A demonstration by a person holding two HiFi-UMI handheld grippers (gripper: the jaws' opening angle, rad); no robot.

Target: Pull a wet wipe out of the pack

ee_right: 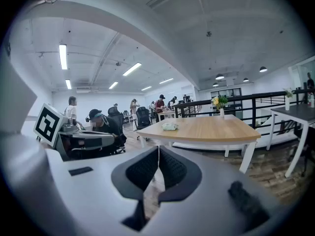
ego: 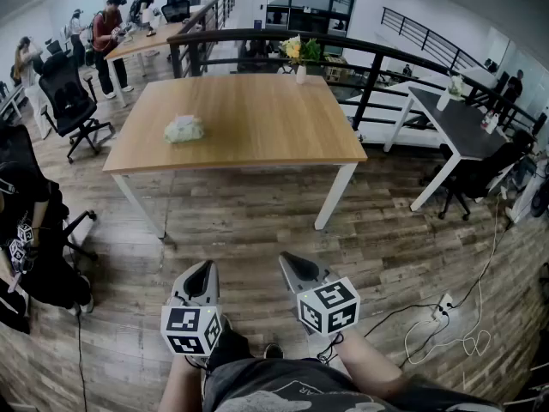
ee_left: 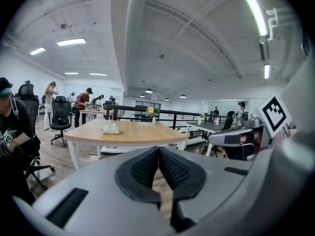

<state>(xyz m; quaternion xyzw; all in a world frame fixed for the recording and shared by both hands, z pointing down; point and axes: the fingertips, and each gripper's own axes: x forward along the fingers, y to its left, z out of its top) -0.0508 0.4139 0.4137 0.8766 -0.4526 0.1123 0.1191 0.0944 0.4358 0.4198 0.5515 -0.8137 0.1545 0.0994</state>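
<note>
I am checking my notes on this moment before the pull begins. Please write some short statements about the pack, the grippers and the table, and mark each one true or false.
1. The pack lies on the table. True.
2. The left gripper holds the pack. False: its jaws are shut on nothing.
3. The right gripper is shut and empty. True.
4. Both grippers hang over the table. False: they are over the floor, short of the table.
5. A vase with flowers stands at the table's far edge. True.

Distant wipe pack (ego: 184,129), details indistinct
</note>
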